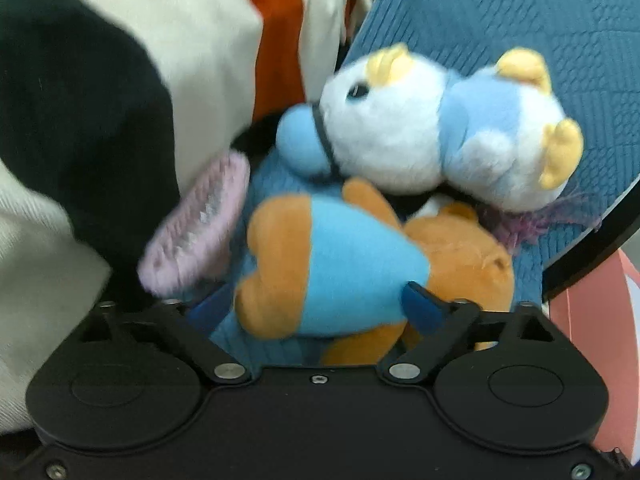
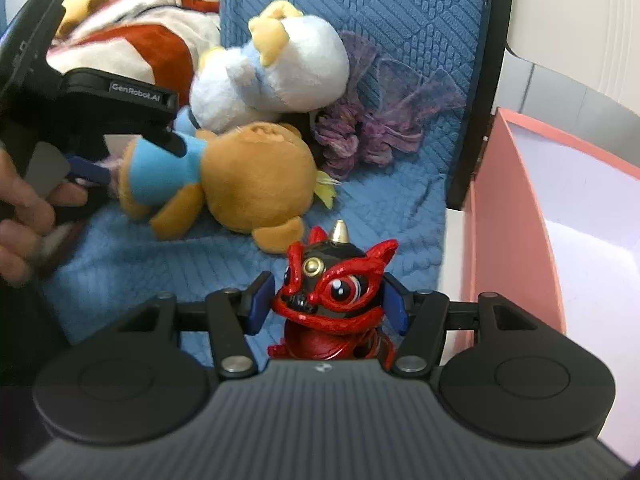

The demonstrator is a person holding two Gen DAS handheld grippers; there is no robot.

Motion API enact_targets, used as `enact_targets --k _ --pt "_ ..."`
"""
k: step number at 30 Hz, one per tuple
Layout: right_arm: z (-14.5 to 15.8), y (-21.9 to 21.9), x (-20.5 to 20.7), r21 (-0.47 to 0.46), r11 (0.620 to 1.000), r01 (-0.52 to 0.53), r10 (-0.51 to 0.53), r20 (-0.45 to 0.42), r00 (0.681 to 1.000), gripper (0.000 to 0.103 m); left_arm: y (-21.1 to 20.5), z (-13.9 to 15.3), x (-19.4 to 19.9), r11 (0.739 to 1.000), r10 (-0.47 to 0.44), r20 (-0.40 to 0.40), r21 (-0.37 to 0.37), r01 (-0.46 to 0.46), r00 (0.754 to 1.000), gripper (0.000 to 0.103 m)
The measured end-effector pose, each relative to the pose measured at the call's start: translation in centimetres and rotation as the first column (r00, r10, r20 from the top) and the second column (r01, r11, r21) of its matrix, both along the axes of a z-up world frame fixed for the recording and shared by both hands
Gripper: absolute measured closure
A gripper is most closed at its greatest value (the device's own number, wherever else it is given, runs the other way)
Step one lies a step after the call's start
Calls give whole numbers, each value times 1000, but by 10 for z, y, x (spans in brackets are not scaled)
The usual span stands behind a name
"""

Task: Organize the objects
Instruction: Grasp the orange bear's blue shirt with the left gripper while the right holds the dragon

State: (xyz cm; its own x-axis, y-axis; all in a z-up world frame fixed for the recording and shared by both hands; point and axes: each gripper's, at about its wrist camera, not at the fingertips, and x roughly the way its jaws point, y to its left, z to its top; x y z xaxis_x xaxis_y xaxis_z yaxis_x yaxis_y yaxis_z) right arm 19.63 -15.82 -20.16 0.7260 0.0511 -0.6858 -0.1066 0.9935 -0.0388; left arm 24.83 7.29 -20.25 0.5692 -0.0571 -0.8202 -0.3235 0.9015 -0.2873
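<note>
Plush toys [image 2: 248, 176] crowd blue quilted bedding [image 2: 400, 12] — left tool [image 1: 320, 304] apart around one, right tool [image 2: 328, 304] clamps red figurine [image 2: 332, 280].

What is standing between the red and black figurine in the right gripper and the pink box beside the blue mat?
Nothing visible. The red and black lion-dance figurine sits between the right gripper's blue pads, and the pink box lies to its right with its top open. Only bare blue textured mat and the box's near wall lie between them.
</note>
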Motion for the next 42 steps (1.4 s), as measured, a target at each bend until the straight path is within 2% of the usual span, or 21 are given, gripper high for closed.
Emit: enact_targets --k 2,9,15,18,19,23,26,32,38,42 --pt "1 0 -1 13 1000 -9 9 -13 1000 43 -1 0 -2 1000 -6 9 -4 6 1000 23" --pt "3 -2 -5 -1 1000 2 -2 42 999 46 -21 11 -17 995 -25 50 99 20 998 45" --pt "8 -3 -10 34 999 6 -9 72 997 45 -42 25 -37 989 -36 46 147 29 998 66" --pt "7 -1 -13 18 1000 2 -3 79 997 45 -51 33 -45 987 -40 41 156 34 998 68" --pt "7 0 -14 13 1000 4 -5 76 997 44 -54 35 -47 987 -41 41 157 34 998 73" --pt "6 -4 -16 54 998 21 -24 57 998 39 -64 42 -56 987 -59 28 154 54 998 77" --pt "6 -4 -20 46 999 24 -26 55 998 35 -72 44 -64 986 -81 9 147 79 997 80" --pt "-3 -4 -16 33 999 31 -32 36 999 35 -83 41 -80 986 -122 -18 109 123 992 87" --pt "-7 -9 -12 79 995 53 -57 40 998 41 -91 29 -81 979 -175 -73 96 181 982 88" --pt "-6 -5 -15 61 997 46 -49 42 998 42 -90 28 -82 972 -199 -91 106 209 976 88"
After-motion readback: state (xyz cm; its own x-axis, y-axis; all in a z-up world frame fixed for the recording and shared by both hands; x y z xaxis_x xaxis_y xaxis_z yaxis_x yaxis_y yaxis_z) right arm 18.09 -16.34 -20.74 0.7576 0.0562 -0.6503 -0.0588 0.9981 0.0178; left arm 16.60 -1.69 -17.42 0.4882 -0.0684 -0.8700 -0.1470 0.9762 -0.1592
